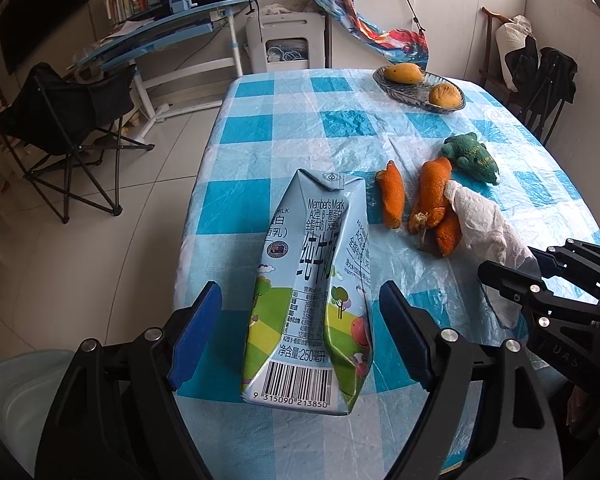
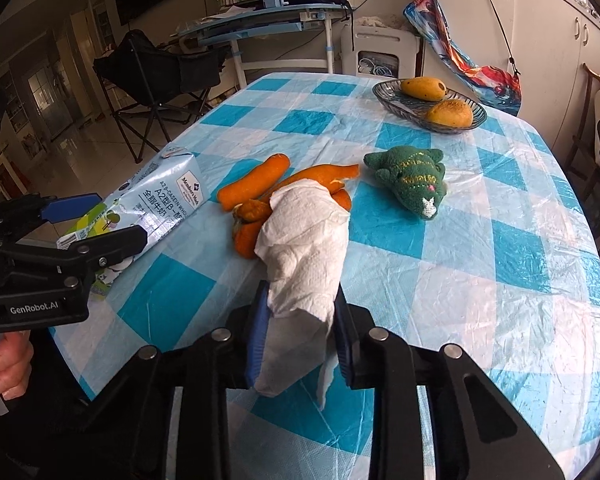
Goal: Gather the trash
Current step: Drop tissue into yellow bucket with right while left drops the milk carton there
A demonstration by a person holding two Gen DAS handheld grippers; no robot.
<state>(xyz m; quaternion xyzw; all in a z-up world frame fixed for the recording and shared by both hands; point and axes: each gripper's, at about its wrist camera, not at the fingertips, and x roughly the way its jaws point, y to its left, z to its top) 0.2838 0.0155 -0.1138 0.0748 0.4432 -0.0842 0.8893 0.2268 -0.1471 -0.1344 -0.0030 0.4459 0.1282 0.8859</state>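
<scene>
A light blue milk carton (image 1: 316, 240) lies on the blue-checked tablecloth (image 1: 300, 100) near its left edge. My left gripper (image 1: 300, 292) stands open around its lower half, with a gap on each side between pads and carton. To the right lie several orange peel pieces (image 1: 428, 196), partly covered by a crumpled white paper towel (image 2: 304, 248). My right gripper (image 2: 300, 296) is shut on the near end of that towel, whose far end rests on the peels (image 2: 252, 184). In the right wrist view, the left gripper (image 2: 116, 220) and carton (image 2: 160, 196) show at left.
A green plush toy (image 2: 412, 180) lies beyond the peels. A wire basket (image 2: 384, 92) holding two yellow fruits sits at the far right of the table. A folding chair (image 1: 68, 120) and a desk (image 1: 172, 28) stand on the floor to the left. A hand (image 2: 10, 364) grips the left handle.
</scene>
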